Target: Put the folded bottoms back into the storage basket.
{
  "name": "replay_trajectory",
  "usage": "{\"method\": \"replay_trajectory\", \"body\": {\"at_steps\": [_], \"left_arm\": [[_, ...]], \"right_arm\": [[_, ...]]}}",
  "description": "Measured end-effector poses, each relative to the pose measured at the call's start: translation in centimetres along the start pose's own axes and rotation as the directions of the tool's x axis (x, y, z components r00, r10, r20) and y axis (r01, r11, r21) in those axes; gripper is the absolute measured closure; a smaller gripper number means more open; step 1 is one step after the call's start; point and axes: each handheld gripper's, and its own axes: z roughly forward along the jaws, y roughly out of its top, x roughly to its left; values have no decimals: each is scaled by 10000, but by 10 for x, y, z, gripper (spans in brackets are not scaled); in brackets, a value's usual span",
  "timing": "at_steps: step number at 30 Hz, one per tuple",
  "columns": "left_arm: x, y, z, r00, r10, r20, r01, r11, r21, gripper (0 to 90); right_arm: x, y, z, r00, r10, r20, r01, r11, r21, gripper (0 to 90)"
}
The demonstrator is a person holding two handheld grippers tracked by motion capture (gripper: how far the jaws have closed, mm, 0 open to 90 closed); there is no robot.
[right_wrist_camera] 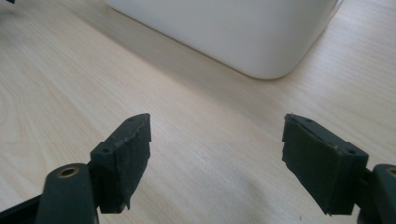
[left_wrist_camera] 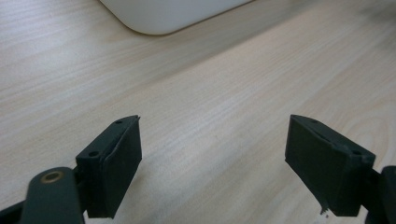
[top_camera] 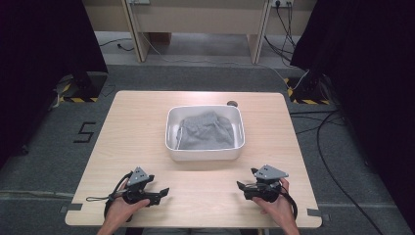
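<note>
While both hands rest low on the table (top_camera: 122,127):
left gripper (top_camera: 161,192): jaws apart, empty
right gripper (top_camera: 242,186): jaws apart, empty
white tub (top_camera: 204,154): twelve o'clock, holding grey cloth (top_camera: 205,129)

**Lab-style recording bay**

Light wood table (top_camera: 147,147) on grey carpet (top_camera: 44,161), black curtains (top_camera: 44,44) both sides, hazard-striped stand bases (top_camera: 76,99), loose cables (top_camera: 333,147) across the floor, a "5" floor marking (top_camera: 84,132). Staged test rig, not a home.
</note>
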Motion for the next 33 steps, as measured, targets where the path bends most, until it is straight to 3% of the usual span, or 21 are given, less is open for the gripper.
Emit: {"method": "replay_trajectory", "body": {"at_steps": [9,20,24,28,33], "left_arm": [[1,-9,-1,9994,213,-277,-207,9995,231,172],[-3,-16,-3,9965,605,-583,-580,9974,437,156],[-6,-17,-3,9921,992,-773,-947,9937,606,145],[-6,-17,-3,9922,981,-764,-935,9937,623,137],[-6,-17,-2,9919,1081,-665,-1031,9920,733,96]], "right_arm": [[0,-11,3,9999,163,35,-164,9994,315,181],[1,-23,3,9996,282,52,-285,9969,738,177],[2,-27,5,9994,340,6,-339,9944,998,169],[3,-28,4,9991,392,130,-403,9933,1084,157],[5,-27,6,9998,124,126,-139,9921,1244,105]]}}
